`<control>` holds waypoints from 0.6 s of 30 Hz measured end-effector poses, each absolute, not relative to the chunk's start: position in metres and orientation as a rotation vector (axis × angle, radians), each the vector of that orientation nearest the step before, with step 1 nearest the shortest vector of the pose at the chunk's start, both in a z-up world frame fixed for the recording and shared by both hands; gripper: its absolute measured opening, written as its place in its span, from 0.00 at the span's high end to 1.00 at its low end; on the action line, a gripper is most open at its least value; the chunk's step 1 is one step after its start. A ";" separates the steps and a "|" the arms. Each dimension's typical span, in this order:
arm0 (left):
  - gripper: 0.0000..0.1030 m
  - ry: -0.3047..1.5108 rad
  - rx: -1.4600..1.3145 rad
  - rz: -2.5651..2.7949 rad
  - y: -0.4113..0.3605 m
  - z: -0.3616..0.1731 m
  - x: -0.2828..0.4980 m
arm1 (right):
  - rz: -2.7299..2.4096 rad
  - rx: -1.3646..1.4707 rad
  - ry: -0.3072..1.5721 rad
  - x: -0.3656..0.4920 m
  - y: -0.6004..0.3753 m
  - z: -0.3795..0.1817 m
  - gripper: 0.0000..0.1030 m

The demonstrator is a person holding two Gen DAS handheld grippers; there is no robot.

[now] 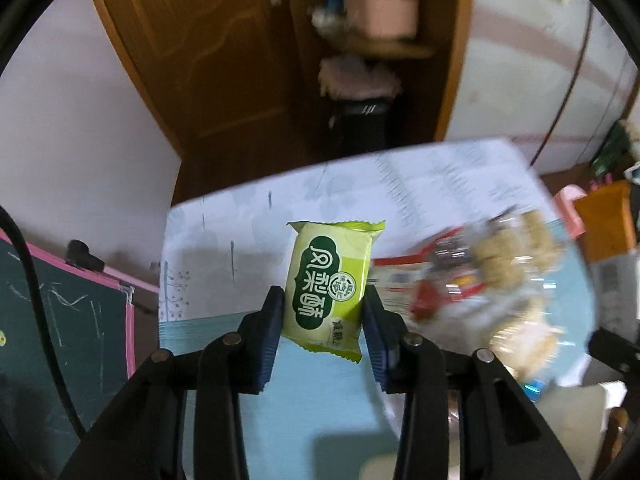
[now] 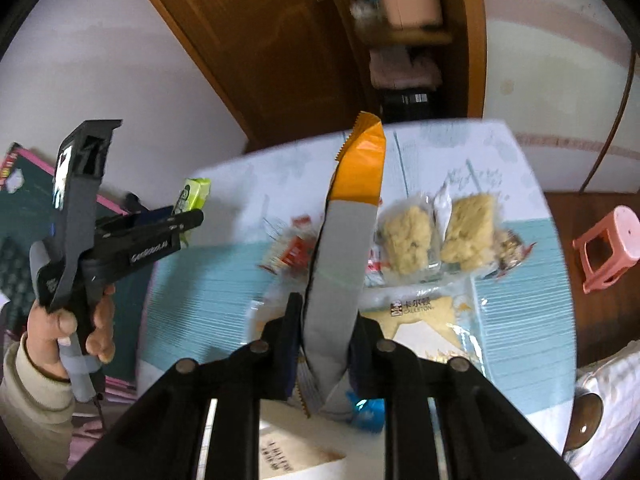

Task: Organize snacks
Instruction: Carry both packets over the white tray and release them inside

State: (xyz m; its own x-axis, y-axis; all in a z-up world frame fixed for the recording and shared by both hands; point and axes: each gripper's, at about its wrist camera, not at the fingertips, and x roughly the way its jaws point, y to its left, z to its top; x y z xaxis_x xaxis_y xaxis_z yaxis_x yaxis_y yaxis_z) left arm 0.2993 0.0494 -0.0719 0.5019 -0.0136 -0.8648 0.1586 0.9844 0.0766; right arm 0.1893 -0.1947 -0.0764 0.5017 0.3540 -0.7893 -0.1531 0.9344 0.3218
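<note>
Left hand-held gripper: clenched on a green snack packet, blue pads pressing its two long sides; the packet stands upright, lifted above the table.

Right hand-held gripper: clamped on an orange-and-grey wrapper, which rises upright between the pads with its orange crimped end on top, held above the table.

Landmark: the table, under a pale printed cloth with a light-blue striped band near its front edge.

On the table: a heap of clear-wrapped puffed cakes just behind the orange-and-grey wrapper, with a red-and-white packet to its left and a clear bag with a tan star print nearer the front edge.

In the way: the upright wrapper blocks the middle of the heap in the right wrist view; in the left wrist view the heap is a blur to the right of the green snack packet.

Person's left hand: gripping the left tool's handle, off the table's left edge, cream sleeve at the wrist.

Left of the table: a dark green chalkboard with a pink frame.

Behind the table: a brown wooden door and a doorway with a shelf holding a pink basket.

Right of the table: a pink plastic stool on the wooden floor.
</note>
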 end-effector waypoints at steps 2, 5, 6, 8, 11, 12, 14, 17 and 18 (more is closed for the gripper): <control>0.64 0.987 0.150 -0.133 0.041 -0.041 0.266 | 0.315 0.214 0.944 0.167 -0.198 -0.056 0.82; 0.64 0.927 0.137 -0.181 0.034 -0.006 0.226 | 0.319 0.206 0.869 0.134 -0.198 -0.027 0.81; 0.64 0.912 0.120 -0.197 0.032 0.004 0.211 | 0.316 0.203 0.844 0.123 -0.198 -0.020 0.81; 0.64 0.890 0.087 -0.228 0.030 0.017 0.185 | 0.302 0.186 0.788 0.096 -0.200 -0.005 0.81; 0.64 0.847 0.041 -0.275 0.028 0.029 0.136 | 0.282 0.164 0.711 0.056 -0.202 0.007 0.81; 0.64 0.833 0.036 -0.279 0.028 0.030 0.125 | 0.281 0.160 0.690 0.045 -0.203 0.010 0.81; 0.64 0.791 0.047 -0.274 0.025 0.027 0.095 | 0.270 0.150 0.646 0.021 -0.203 0.011 0.81; 0.64 0.759 0.061 -0.249 0.019 0.016 0.064 | 0.228 0.122 0.603 -0.009 -0.202 0.004 0.81; 0.64 0.762 0.059 -0.239 0.018 0.010 0.053 | 0.220 0.117 0.600 -0.015 -0.200 0.001 0.81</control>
